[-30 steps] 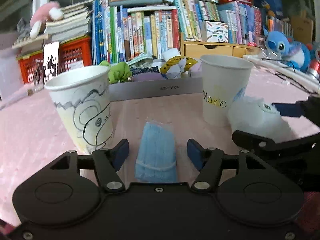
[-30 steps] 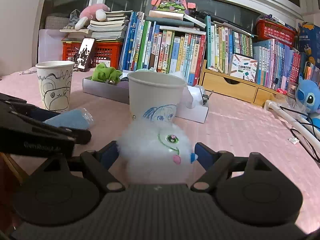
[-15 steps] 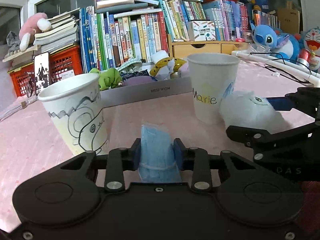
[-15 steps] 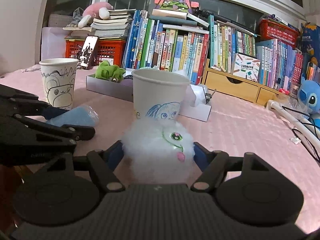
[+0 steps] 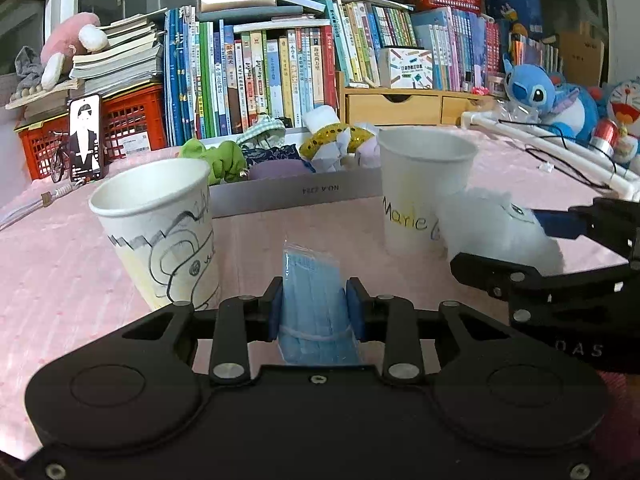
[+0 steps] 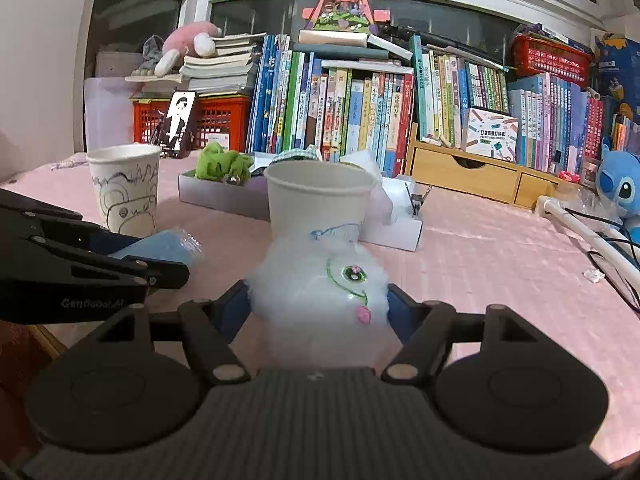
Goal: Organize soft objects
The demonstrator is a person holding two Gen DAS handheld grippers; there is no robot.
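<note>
With both grippers engaged, each one carries a soft item near the Marie cup (image 5: pixel 422 196). The left gripper (image 5: pixel 316 312) is clamped on the mask (image 5: pixel 312 292), a folded blue face mask in a clear wrapper, lying left of the Marie cup and in front of the sketched cup (image 5: pixel 160 228). The right gripper (image 6: pixel 318 312) is clenched on the plush (image 6: pixel 320 292), a white fluffy toy touching the near side of the Marie cup. Both items are judged light and compressible. The wrapper is probably slippery, so the mask is best taken across its folded width near the band, as now. The plush will deform under load; a grasp through the body centre should prevent it squeezing out. Neither item appears fragile.
</note>
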